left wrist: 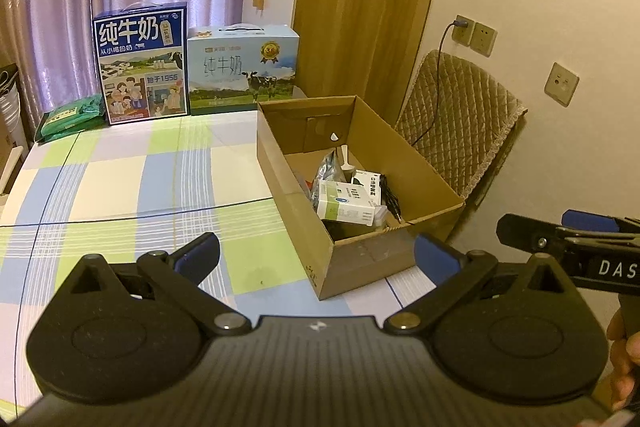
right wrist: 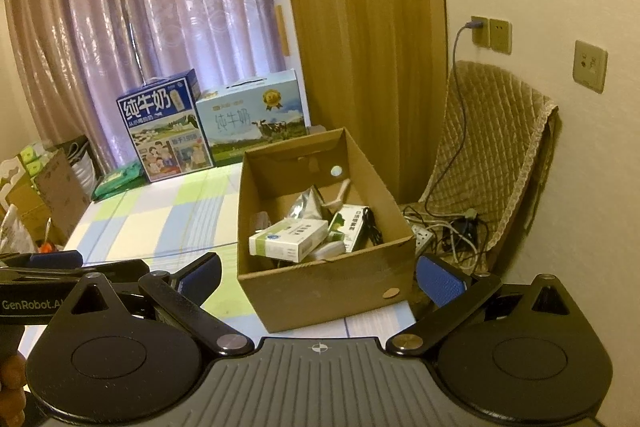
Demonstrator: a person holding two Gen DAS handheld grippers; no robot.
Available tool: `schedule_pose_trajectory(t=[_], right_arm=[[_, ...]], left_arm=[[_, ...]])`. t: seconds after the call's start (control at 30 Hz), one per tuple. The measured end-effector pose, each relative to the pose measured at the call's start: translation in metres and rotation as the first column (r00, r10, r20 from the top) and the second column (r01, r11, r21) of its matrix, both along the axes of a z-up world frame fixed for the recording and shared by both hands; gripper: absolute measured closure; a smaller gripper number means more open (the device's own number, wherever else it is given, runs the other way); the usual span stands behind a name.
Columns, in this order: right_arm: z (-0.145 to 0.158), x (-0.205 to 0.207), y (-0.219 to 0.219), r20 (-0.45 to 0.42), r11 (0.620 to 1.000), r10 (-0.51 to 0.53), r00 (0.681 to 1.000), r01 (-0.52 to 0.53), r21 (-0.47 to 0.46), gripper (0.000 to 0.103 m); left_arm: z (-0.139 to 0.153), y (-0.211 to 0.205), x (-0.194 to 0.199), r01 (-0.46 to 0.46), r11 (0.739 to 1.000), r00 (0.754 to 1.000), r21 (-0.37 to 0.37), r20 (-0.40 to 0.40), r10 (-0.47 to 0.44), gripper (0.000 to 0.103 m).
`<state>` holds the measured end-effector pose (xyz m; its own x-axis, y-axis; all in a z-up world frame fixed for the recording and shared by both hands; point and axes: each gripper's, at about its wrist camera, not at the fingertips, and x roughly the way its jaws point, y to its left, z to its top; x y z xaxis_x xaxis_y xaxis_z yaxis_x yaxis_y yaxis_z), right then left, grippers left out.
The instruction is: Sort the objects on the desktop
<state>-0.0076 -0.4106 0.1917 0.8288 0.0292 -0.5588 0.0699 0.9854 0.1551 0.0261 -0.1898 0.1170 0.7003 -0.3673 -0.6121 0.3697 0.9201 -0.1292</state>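
An open cardboard box (left wrist: 280,163) (right wrist: 304,303) stands at the right end of the checked tablecloth (left wrist: 140,187). Inside it lie a white-and-green medicine box (left wrist: 346,205) (right wrist: 288,241), a second printed carton (left wrist: 370,183), a silver foil pouch (left wrist: 332,167) (right wrist: 306,205), a black cable (left wrist: 390,195) and a pale handle (right wrist: 340,195). My left gripper (left wrist: 318,253) is open in front of the box's near corner, holding nothing. My right gripper (right wrist: 320,275) is also open and empty, just short of the box's front wall. Each gripper shows at the edge of the other's view.
Two milk gift cartons (left wrist: 144,67) (left wrist: 244,67) and green packets (left wrist: 72,117) sit at the table's far edge by the curtains. A quilted chair (right wrist: 492,155) stands right of the box, with a power strip and tangled cables (right wrist: 444,235) below. Boxes and bags (right wrist: 36,195) crowd the left.
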Motion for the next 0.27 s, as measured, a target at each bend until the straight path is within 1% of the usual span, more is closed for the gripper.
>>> schedule_pose_trajectory(t=[0.17, 0.27], right_arm=[[-0.0029, -0.0006, -0.0025, -0.006, 1.0, -0.007, 1.0, 0.007, 0.006, 0.002], [-0.0041, -0.0009, -0.0028, -0.009, 1.0, -0.008, 1.0, 0.008, 0.008, 0.002]], left_arm=[[-0.0027, -0.0015, -0.0002, 0.008, 1.0, 1.0, 0.002, -0.004, -0.008, 0.001], [-0.004, -0.0037, -0.0026, 0.017, 1.0, 0.999, 0.017, 0.028, -0.017, 0.001]])
